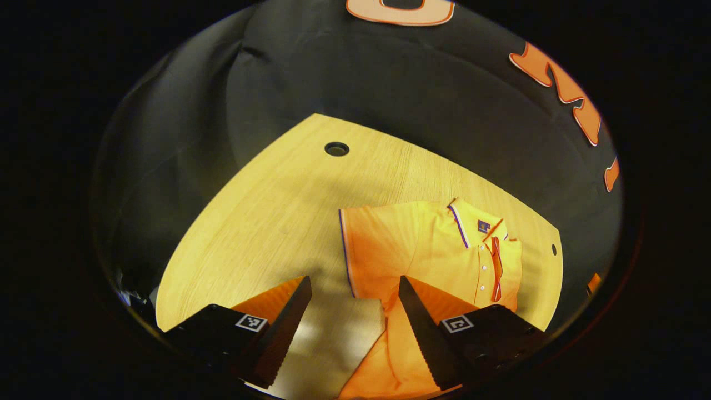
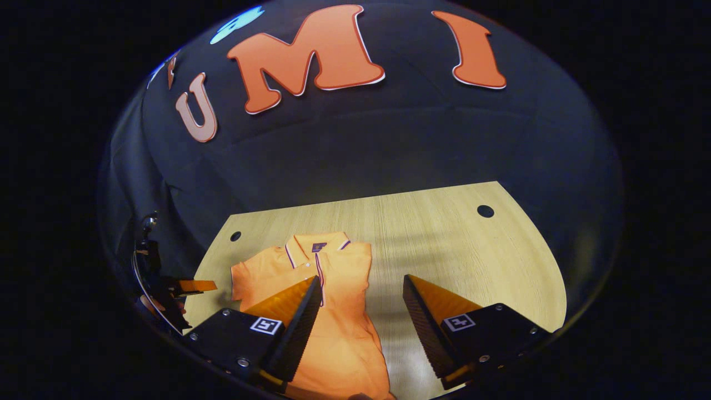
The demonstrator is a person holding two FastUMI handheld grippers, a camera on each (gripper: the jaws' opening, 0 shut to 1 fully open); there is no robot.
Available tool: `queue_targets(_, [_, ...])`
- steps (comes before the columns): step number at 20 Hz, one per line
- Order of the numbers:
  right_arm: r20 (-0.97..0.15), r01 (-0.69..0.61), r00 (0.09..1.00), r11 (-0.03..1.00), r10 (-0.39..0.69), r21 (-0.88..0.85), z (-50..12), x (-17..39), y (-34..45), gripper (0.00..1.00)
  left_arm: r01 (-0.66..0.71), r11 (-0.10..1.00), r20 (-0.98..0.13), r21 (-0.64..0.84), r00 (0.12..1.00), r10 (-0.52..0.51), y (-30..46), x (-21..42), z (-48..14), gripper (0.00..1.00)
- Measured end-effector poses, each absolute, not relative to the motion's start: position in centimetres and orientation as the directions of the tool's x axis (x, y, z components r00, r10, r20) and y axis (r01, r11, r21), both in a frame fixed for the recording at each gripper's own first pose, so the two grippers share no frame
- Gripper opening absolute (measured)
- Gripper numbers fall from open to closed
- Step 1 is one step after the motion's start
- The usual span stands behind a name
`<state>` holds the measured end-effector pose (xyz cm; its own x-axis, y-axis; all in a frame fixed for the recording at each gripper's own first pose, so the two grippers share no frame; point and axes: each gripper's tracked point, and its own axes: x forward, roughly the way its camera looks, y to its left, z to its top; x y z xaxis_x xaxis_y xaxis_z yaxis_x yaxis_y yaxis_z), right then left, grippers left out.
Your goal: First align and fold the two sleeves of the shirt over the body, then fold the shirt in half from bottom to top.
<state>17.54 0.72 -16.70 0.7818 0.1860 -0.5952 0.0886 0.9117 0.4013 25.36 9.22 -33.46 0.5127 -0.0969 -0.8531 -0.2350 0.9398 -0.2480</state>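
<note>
An orange polo shirt [image 1: 433, 250] lies flat on the wooden table [image 1: 266, 222], collar [image 1: 472, 219] toward the far edge. In the left gripper view one short sleeve [image 1: 366, 250] spreads out to the left, and the body runs down under my right-hand finger. My left gripper [image 1: 355, 314] hovers open just short of that sleeve, nothing between its fingers. In the right gripper view the shirt [image 2: 333, 311] shows its sleeve [image 2: 247, 286] sticking out on the left, while its right side ends in a straight edge. My right gripper [image 2: 361, 308] is open above that right edge. The left gripper [image 2: 180, 289] shows at the far left.
Round cable holes sit in the tabletop [image 2: 455, 250]: one hole [image 1: 336, 148] near the far corner, another hole [image 2: 485, 211] at the back right, a third hole [image 2: 235, 236] beside the shirt's shoulder. Bare wood spreads to the right of the shirt. The black wall stands behind the table.
</note>
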Motion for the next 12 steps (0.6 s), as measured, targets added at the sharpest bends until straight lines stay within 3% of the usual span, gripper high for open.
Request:
queue_targets(7, [-0.594, 0.225, 0.805, 0.914, 0.021, 0.337, -16.3, 13.6, -4.2, 0.90, -0.181, 0.968, -0.921, -0.176, 0.377, -0.096, 8.7, 29.6, -38.5, 0.98])
queue_targets(12, [-0.545, 0.259, 0.836, 0.923, -0.067, 0.285, -14.1, 10.6, -6.9, 0.91, -0.152, 0.986, -0.970, -0.069, 0.239, -0.030, 9.1, 29.3, -41.1, 0.98])
